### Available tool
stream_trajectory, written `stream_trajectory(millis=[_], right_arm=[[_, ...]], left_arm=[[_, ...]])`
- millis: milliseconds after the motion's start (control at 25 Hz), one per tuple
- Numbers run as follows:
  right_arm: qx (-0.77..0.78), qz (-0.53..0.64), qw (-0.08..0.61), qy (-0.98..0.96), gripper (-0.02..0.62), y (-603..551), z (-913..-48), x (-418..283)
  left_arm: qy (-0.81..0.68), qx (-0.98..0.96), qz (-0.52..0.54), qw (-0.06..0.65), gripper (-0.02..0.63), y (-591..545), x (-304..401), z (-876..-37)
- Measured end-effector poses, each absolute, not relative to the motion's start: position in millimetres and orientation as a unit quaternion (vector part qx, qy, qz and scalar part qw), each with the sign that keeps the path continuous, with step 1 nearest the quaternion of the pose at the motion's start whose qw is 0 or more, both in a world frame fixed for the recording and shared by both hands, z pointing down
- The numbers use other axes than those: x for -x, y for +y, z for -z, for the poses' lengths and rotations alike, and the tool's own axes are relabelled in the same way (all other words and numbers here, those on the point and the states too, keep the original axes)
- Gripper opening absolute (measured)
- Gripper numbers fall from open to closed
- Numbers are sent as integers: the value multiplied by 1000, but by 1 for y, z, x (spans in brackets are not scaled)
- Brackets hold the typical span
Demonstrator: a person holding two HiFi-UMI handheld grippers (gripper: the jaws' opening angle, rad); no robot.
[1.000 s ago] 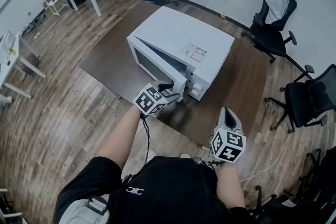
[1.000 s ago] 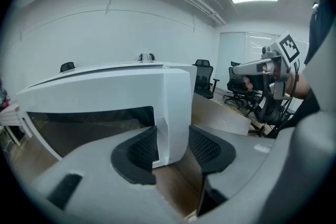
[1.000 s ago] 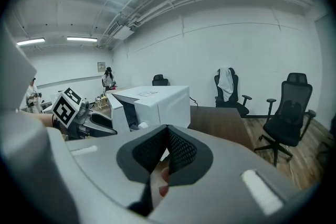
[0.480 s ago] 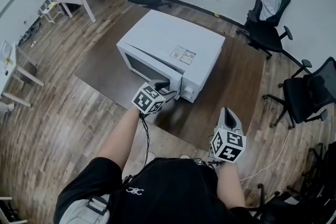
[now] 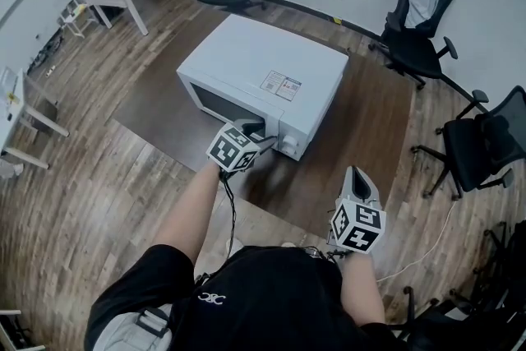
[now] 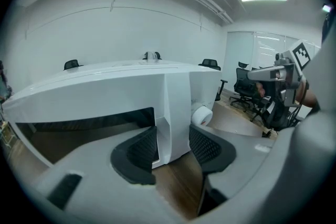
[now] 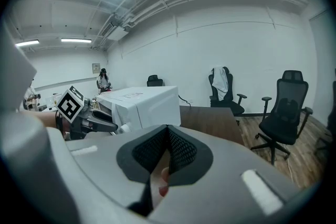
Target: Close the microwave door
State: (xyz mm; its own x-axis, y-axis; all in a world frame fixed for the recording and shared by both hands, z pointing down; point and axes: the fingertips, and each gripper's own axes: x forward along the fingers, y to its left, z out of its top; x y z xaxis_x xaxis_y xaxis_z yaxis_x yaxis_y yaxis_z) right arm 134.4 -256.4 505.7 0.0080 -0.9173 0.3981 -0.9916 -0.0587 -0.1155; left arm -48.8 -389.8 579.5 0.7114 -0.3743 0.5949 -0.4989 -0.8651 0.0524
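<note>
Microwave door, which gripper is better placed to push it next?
Left. The left gripper is right at the microwave door, with its open fingers straddling the door's handle-side edge. The right gripper, fingers shut, hangs back, well apart from the microwave.

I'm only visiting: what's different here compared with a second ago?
The microwave door, ajar a second ago, has swung in and now looks about flush with the front of the microwave; I can't tell whether it has latched. The left tongs followed it in, open, with the door's edge between them but not gripped. Nothing was taken hold of or let go. The right tongs stayed shut and idle beside the person.
</note>
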Motion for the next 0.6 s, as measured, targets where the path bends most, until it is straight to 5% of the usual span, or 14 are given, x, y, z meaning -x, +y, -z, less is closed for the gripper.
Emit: stream_trajectory(millis=[600], right_arm=[[-695,-187,93,-688,3,-253,-507,-131]], left_arm=[[-264,-914,-288,106,206,-390,47,-582]])
